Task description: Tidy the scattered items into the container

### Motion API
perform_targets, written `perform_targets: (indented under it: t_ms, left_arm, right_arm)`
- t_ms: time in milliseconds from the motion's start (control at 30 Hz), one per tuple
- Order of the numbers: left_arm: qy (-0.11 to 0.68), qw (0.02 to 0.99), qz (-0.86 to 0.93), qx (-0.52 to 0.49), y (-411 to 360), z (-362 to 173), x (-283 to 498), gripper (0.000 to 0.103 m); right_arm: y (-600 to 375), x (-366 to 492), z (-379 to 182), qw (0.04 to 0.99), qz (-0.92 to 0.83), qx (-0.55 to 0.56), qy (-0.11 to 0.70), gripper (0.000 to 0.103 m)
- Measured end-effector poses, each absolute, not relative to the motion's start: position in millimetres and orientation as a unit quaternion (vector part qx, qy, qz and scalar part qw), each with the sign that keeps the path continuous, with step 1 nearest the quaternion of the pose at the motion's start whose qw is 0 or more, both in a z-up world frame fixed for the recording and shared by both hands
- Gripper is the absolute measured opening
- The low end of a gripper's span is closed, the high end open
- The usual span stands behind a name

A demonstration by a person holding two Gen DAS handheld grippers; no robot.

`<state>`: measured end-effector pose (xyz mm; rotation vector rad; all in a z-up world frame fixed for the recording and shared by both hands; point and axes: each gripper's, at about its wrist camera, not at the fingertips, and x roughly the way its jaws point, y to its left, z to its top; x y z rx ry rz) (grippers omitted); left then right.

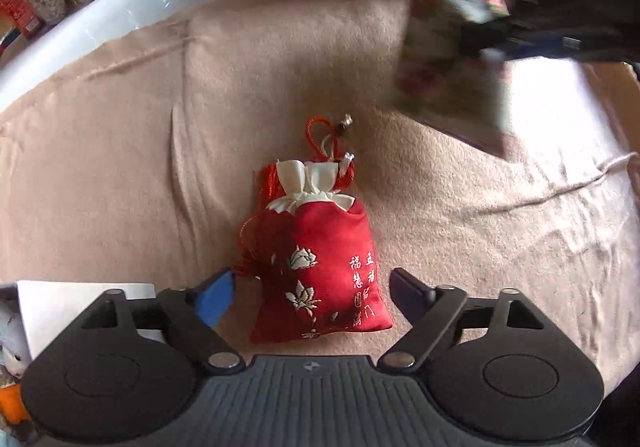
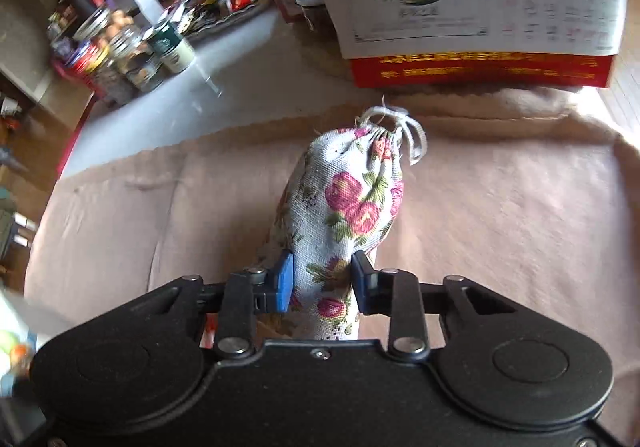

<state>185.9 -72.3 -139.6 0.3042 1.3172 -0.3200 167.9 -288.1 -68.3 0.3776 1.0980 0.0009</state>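
The right gripper (image 2: 322, 281) is closed on the flowered pouch (image 2: 352, 203) and holds it above the pink blanket (image 2: 500, 215), while the left gripper (image 1: 310, 293) stands open around the red pouch (image 1: 320, 267) lying on that blanket, so neither pouch is in a container yet.

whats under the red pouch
The red pouch lies flat on the pinkish cloth that covers the table, between the open fingers of the left gripper. Whatever the cloth hides directly beneath the pouch cannot be seen.
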Motion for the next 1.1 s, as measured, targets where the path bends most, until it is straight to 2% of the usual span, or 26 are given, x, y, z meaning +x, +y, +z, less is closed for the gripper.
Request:
perform_targets:
  t_ms: [67,100,133,233,300,367,433,467,500,700,1100]
  left_arm:
    - [0.607,0.766,-0.149,0.153,-77.4,-142.5,181.2,0.086]
    - [0.608,0.764,-0.150,0.156,-79.4,-144.3,178.8,0.086]
    - [0.610,0.762,-0.150,0.157,-80.9,-146.3,176.9,0.085]
    - [0.609,0.761,-0.148,0.168,-86.5,-152.7,172.2,0.085]
    - [0.608,0.759,-0.145,0.183,-90.5,-158.5,169.7,0.083]
    - [0.609,0.755,-0.144,0.193,-93.1,-163.4,165.9,0.084]
    - [0.609,0.757,-0.141,0.190,-92.7,-165.0,166.7,0.084]
    - [0.610,0.756,-0.142,0.190,-92.7,-165.7,167.9,0.084]
    - [0.611,0.755,-0.143,0.188,-92.3,-165.8,168.7,0.084]
    - [0.620,0.752,-0.148,0.165,-86.1,-166.7,174.5,0.079]
    - [0.619,0.752,-0.150,0.167,-87.8,-166.6,174.9,0.074]
  right_arm:
    - [-294.4,147.7,-60.6,0.834,0.008,0.172,0.524,0.027]
    - [-297.7,136.8,-57.0,0.833,0.013,0.170,0.527,0.017]
    - [-301.2,125.7,-53.7,0.831,0.019,0.170,0.529,0.011]
    - [-311.8,96.2,-47.0,0.823,0.031,0.164,0.543,0.010]
    - [-315.9,84.6,-49.6,0.816,0.029,0.155,0.556,0.017]
    - [-319.8,75.9,-52.4,0.813,0.024,0.151,0.562,0.018]
    - [-323.8,70.5,-53.1,0.817,0.011,0.160,0.553,0.042]
    - [-325.5,71.0,-53.9,0.819,0.004,0.168,0.549,0.067]
    - [-327.1,71.9,-55.3,0.821,-0.004,0.178,0.543,0.085]
    - [-315.8,91.4,-67.3,0.825,-0.020,0.205,0.527,0.084]
    - [-275.3,120.1,-106.8,0.804,-0.069,0.137,0.574,0.084]
